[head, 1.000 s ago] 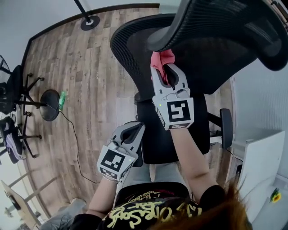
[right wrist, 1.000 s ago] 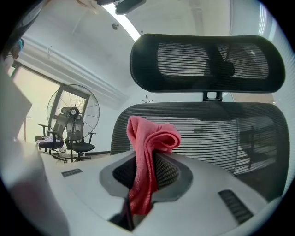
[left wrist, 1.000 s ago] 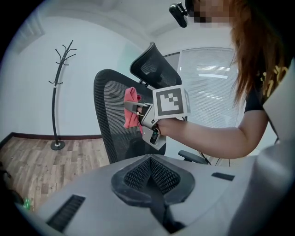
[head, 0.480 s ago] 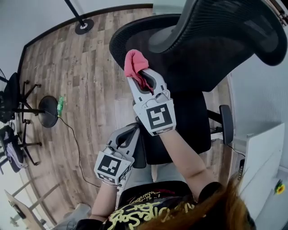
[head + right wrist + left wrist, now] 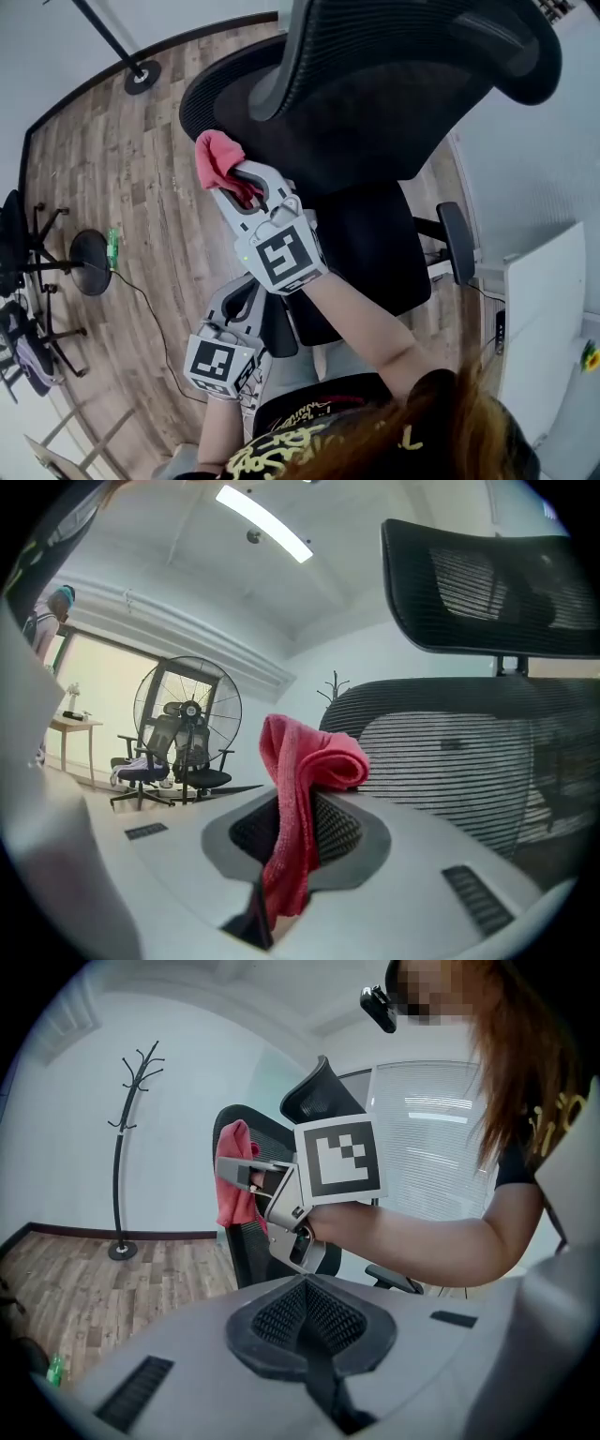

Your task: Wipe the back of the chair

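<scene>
Shifted leftward, the right hand-held gripper (image 5: 242, 186) clamps the red cloth (image 5: 216, 157) at the left edge of the chair back (image 5: 450, 742). The cloth's long axis runs along the jaws, folded end forward. Lower down, the left hand-held gripper (image 5: 248, 289) is closed and empty.

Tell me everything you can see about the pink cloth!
The cloth is pinkish-red, soft and fuzzy-looking, like a cleaning rag. It is crumpled and folded over, not spread flat. The right gripper has its jaws shut on it: a bunched lump sticks out past the jaw tips and a strip runs back between them. It is held up in the air beside the edge of the black mesh chair back; whether it actually touches the mesh cannot be told.
</scene>
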A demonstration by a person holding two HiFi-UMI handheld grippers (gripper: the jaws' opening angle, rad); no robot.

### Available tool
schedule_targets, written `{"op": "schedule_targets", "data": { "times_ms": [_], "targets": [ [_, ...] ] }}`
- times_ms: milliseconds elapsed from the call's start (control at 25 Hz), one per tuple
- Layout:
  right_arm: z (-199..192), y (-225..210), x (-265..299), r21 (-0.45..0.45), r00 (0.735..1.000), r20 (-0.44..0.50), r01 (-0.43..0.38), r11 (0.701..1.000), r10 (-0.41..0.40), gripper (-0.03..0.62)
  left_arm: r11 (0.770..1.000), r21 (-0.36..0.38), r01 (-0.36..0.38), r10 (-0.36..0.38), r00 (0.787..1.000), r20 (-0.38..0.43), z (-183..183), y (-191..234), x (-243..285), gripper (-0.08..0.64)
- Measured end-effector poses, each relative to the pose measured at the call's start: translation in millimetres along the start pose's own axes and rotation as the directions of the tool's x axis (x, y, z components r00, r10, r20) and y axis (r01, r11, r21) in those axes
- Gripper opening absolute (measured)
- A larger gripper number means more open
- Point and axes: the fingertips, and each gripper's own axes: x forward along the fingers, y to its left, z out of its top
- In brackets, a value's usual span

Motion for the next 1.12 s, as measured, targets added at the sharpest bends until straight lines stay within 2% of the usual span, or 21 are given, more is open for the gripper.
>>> {"op": "schedule_targets", "data": {
  "times_ms": [360,520,680,880,1000,1120],
  "targets": [
    [9,-25,-32,-0.001,0.999,0.010,0.043,0.999,-0.043,0.061,1.000,0.018,0.022,-0.022,1.000,-0.004,4,-15,14,-0.006],
    [5,-51,-56,0.000,0.995,0.017,0.095,0.995,-0.095,0.061,0.999,0.031,0.043,-0.042,0.999,-0.010,8,-26,24,-0.006],
    [-9,-90,-93,0.014,0.983,0.014,0.181,0.983,-0.181,0.061,0.997,0.041,0.066,-0.066,0.998,-0.011,12,-41,41,-0.006],
    [-30,-146,-145,0.037,0.948,-0.040,0.317,0.948,-0.315,0.061,0.994,0.059,0.096,-0.095,0.995,-0.021,18,-58,54,-0.006],
    [-44,-186,-182,0.032,0.914,-0.071,0.402,0.915,-0.399,0.061,0.992,0.066,0.106,-0.104,0.994,-0.027,19,-70,65,-0.006],
    [-60,-229,-220,-0.013,0.874,-0.086,0.478,0.878,-0.478,0.061,0.991,0.072,0.114,-0.112,0.993,-0.028,20,-82,75,-0.006]
  ]
}}
